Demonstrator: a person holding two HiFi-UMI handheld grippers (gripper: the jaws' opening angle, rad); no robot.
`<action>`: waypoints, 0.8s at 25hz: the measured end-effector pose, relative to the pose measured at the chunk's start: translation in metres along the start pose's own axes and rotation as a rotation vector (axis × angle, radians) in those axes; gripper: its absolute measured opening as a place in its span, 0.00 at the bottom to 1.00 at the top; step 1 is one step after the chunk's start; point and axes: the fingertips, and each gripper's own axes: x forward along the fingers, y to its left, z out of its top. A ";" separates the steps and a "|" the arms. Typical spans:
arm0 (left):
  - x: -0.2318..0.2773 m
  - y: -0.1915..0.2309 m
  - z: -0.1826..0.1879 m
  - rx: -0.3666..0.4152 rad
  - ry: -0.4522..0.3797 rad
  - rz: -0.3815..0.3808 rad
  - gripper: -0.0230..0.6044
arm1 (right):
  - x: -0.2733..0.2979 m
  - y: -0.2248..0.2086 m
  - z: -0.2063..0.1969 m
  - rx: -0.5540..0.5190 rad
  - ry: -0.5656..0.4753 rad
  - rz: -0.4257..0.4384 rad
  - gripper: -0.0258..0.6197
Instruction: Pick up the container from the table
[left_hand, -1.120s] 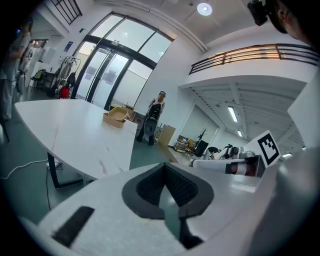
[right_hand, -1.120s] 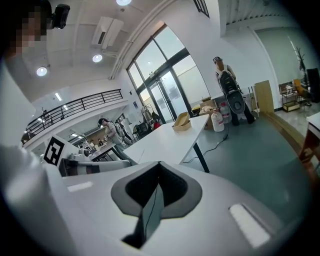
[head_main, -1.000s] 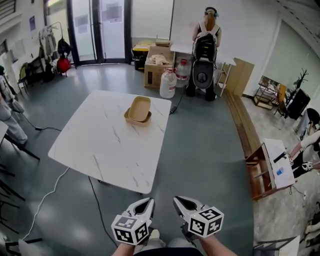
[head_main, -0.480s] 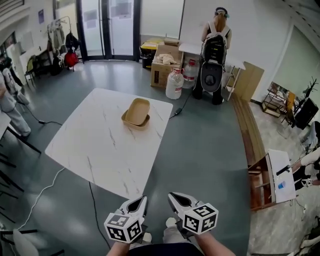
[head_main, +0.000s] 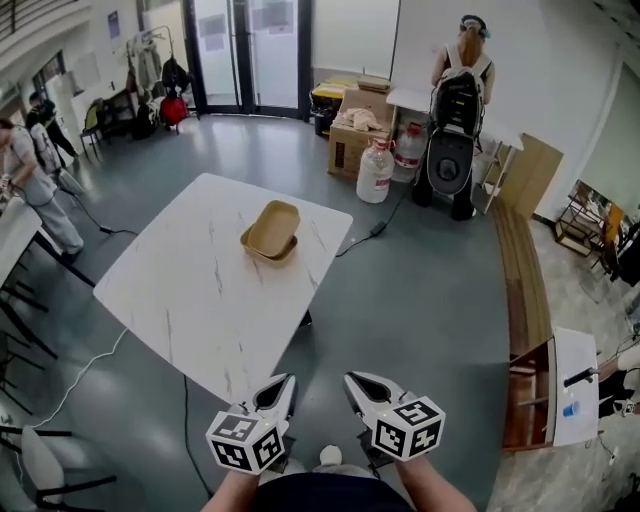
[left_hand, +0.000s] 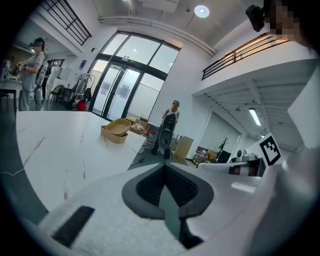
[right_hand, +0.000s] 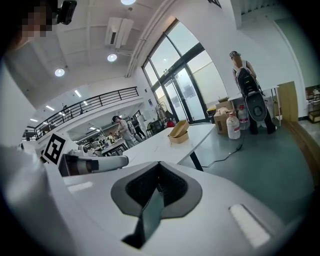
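Head view: table (head_main: 190, 290) ahead, tan container (head_main: 272, 232) on its far half near the right edge, untouched. Left gripper (head_main: 281, 386) and right gripper (head_main: 354, 382) sit side by side just off the near corner, well apart from the container. Both have jaws closed together, nothing between them. My read: pick not started, so approach, opening, grasp and lift are all left

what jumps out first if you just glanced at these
The white marble table in the middle of the floor, with a tan container alone toward its far side. Then the left gripper and right gripper at the bottom of the head view, both shut and empty, short of the table.
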 end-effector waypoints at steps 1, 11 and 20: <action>0.005 -0.001 0.001 -0.004 -0.008 0.013 0.04 | 0.001 -0.008 0.002 0.002 0.005 0.012 0.04; 0.009 0.022 0.003 -0.034 -0.017 0.161 0.04 | 0.039 -0.020 0.012 0.017 0.055 0.143 0.04; 0.035 0.048 0.017 -0.068 -0.018 0.163 0.04 | 0.065 -0.026 0.026 -0.017 0.078 0.138 0.04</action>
